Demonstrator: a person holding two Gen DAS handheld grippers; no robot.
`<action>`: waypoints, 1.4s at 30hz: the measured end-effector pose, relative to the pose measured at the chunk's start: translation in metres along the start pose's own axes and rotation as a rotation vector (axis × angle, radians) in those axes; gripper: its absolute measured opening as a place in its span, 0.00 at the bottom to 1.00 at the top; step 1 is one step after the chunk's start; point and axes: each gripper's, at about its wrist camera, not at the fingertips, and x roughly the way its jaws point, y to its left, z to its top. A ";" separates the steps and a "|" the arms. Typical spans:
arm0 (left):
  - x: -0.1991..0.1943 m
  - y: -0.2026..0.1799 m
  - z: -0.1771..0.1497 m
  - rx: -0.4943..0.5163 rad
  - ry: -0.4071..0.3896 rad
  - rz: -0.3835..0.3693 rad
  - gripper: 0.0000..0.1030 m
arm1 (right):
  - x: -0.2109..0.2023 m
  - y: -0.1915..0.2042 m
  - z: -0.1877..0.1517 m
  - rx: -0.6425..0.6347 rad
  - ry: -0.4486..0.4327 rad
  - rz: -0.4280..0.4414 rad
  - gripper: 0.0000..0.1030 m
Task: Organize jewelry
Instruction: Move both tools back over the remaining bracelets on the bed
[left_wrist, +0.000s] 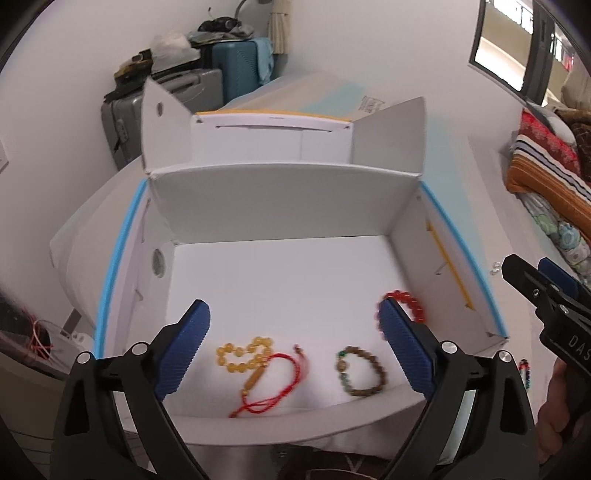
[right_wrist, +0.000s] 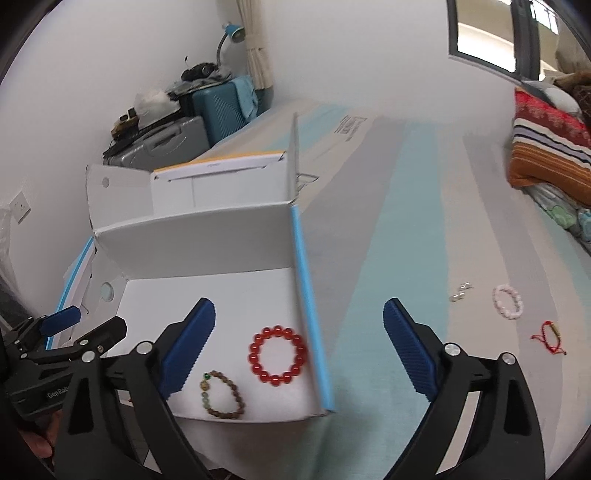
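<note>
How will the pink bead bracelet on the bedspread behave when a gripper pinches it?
The pink bead bracelet is probably limp: separate round beads on a string, so it should sag from a pinch. Smooth, rounded beads may slip between the pads, though the pads' ribbing should help. It lies flat on the bedspread, unlikely to roll.

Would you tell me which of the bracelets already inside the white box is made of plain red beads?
The red bead bracelet, lying nearest the box's blue-edged right wall; the brown bead bracelet and yellow bead bracelet differ in colour.
</note>
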 end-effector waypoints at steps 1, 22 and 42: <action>-0.002 -0.006 0.000 0.004 -0.004 -0.009 0.91 | -0.004 -0.006 0.000 0.005 -0.005 -0.004 0.90; -0.011 -0.190 -0.033 0.228 -0.002 -0.167 0.94 | -0.077 -0.188 -0.027 0.161 -0.071 -0.174 0.93; 0.040 -0.323 -0.097 0.399 0.119 -0.247 0.94 | -0.036 -0.335 -0.069 0.273 0.051 -0.321 0.93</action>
